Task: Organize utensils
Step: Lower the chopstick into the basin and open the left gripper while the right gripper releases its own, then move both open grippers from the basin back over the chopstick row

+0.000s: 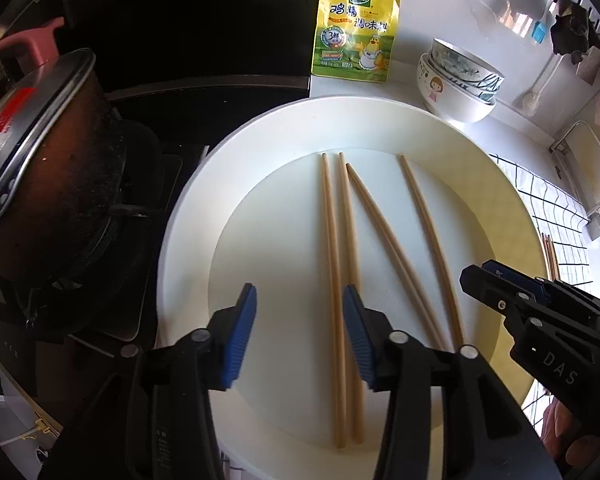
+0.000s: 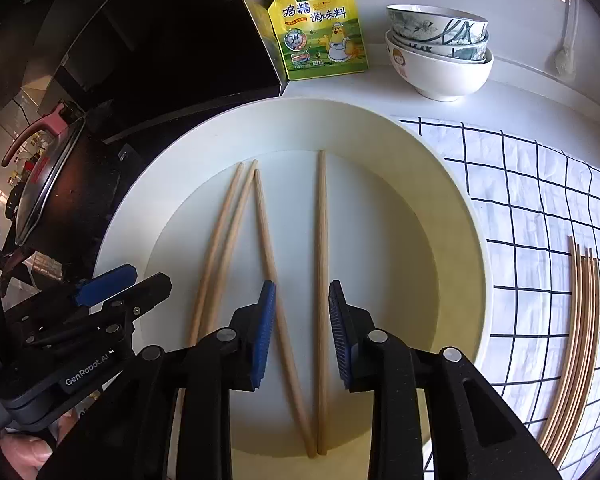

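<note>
Several wooden chopsticks lie loose on a big white plate. My left gripper hangs open just above the plate. In the picture the leftmost chopstick runs between its blue pads, close to the right pad, and nothing is gripped. In the right wrist view my right gripper is narrowly open above the same plate. A straight chopstick lies below the gap, and a slanted one passes under the left pad. Each gripper shows at the edge of the other's view: the right gripper, the left gripper.
A bundle of several chopsticks lies on a checked cloth right of the plate. A lidded pot stands on the stove at left. A yellow seasoning pouch and stacked bowls stand behind the plate.
</note>
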A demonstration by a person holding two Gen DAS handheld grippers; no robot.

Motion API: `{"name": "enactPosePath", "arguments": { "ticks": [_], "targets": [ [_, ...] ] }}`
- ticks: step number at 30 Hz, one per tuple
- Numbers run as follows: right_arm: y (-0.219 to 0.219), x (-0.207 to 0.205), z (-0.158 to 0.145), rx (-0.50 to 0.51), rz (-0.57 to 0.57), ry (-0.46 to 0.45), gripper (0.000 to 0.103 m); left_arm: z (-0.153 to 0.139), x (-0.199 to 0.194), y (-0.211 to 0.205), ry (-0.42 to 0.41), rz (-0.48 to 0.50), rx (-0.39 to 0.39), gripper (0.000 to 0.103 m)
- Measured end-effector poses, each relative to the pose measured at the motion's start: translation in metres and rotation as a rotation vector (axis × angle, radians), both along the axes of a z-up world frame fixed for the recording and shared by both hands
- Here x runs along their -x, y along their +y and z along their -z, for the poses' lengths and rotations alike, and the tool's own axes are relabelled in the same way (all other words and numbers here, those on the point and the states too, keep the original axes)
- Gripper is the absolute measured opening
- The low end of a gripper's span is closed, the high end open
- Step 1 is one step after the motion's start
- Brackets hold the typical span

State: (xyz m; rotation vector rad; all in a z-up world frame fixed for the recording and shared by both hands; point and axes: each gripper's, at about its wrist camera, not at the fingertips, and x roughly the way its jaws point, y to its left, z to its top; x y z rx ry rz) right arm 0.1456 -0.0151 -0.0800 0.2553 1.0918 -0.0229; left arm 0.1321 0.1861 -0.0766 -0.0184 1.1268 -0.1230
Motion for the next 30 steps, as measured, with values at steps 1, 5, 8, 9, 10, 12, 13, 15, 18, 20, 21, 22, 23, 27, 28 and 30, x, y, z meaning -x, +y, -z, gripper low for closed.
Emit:
{"name": "enactPosePath", "arguments": {
  "ticks": [1,5,8,9,10,12,13,15,18,20,21,22,23,27,28,30],
  "targets": [
    [0.000,0.002,-0.001,0.002,-0.001,-0.003,0.027,-0.001,0.002,0.000,-0.003,0.001,0.001,0.047],
    [0.001,0.008,-0.006,0.007,0.003,-0.015,0.027,-0.008,0.009,0.000,-0.014,0.006,0.003,0.050],
    [0.002,0.012,-0.009,0.012,0.011,-0.021,0.029,-0.013,0.013,0.003,-0.026,0.004,0.002,0.053],
    [0.003,0.014,-0.011,0.012,0.012,-0.022,0.031,-0.015,0.014,0.004,-0.028,0.003,0.002,0.053],
    [0.003,0.016,-0.012,0.012,0.011,-0.026,0.032,-0.016,0.016,0.006,-0.031,0.003,0.003,0.053],
    [0.005,0.021,-0.017,0.017,0.009,-0.038,0.032,-0.020,0.020,0.008,-0.039,0.003,0.002,0.053],
    [0.005,0.023,-0.018,0.019,0.008,-0.042,0.033,-0.022,0.022,0.009,-0.042,0.003,0.001,0.053],
    [0.006,0.028,-0.022,0.021,0.005,-0.048,0.033,-0.026,0.024,0.011,-0.049,0.000,0.000,0.053],
    [0.008,0.034,-0.027,0.026,0.000,-0.055,0.038,-0.032,0.029,0.013,-0.060,-0.005,0.003,0.056],
    [0.009,0.038,-0.031,0.030,-0.007,-0.058,0.039,-0.036,0.033,0.013,-0.065,-0.007,0.003,0.056],
    [0.010,0.040,-0.033,0.033,-0.011,-0.061,0.039,-0.038,0.036,0.014,-0.070,-0.009,0.004,0.056],
    [0.010,0.042,-0.036,0.036,-0.014,-0.065,0.041,-0.040,0.038,0.014,-0.075,-0.011,0.005,0.057],
    [0.011,0.044,-0.038,0.041,-0.017,-0.070,0.042,-0.042,0.040,0.014,-0.079,-0.013,0.005,0.058],
    [0.010,0.050,-0.048,0.052,-0.030,-0.086,0.044,-0.050,0.046,0.012,-0.098,-0.022,0.010,0.060],
    [0.009,0.051,-0.050,0.054,-0.032,-0.090,0.045,-0.051,0.047,0.011,-0.100,-0.023,0.012,0.060],
    [0.007,0.056,-0.054,0.059,-0.036,-0.098,0.046,-0.055,0.051,0.008,-0.105,-0.023,0.014,0.060]
  ]
}}
